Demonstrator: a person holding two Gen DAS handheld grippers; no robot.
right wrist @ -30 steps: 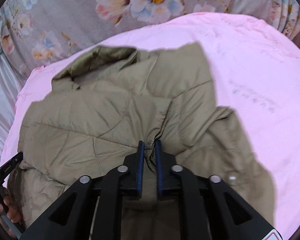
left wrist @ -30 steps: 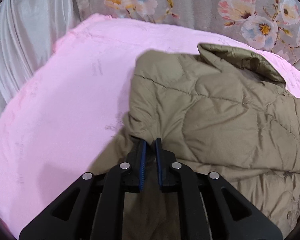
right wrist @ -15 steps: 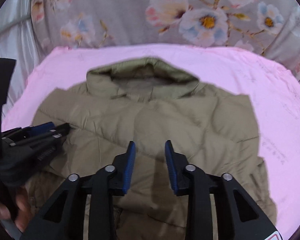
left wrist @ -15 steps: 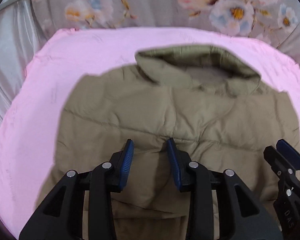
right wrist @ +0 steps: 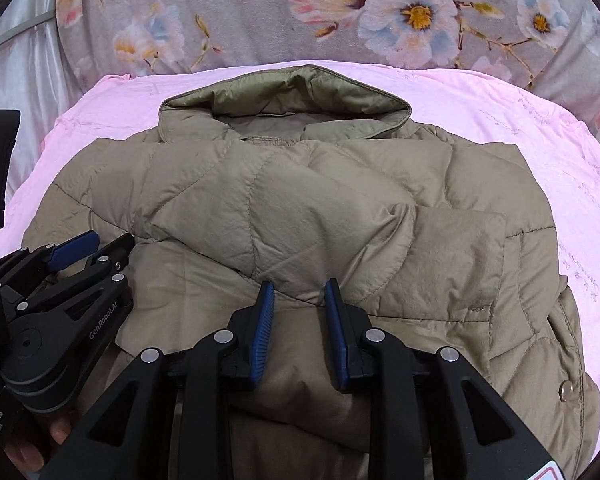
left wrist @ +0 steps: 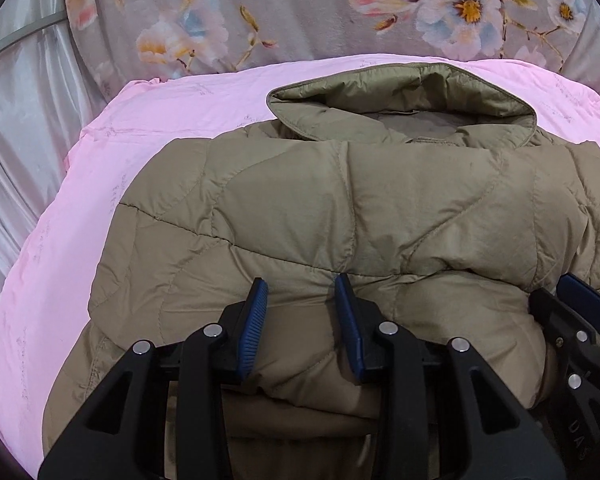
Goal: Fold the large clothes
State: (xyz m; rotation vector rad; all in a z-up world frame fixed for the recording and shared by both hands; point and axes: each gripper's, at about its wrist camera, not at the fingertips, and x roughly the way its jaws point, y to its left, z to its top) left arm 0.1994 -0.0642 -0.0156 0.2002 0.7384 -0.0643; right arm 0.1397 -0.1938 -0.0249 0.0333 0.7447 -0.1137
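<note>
An olive quilted jacket (left wrist: pixel 340 216) lies folded on a pink sheet (left wrist: pixel 60 280), hood toward the floral blanket (left wrist: pixel 300 12). At the jacket's near folded edge, the left gripper (left wrist: pixel 302 292) and right gripper (right wrist: pixel 298 292) sit side by side, jaws partly apart, straddling puffy fabric without clamping it.

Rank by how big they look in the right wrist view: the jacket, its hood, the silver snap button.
1. jacket
2. hood
3. snap button
</note>
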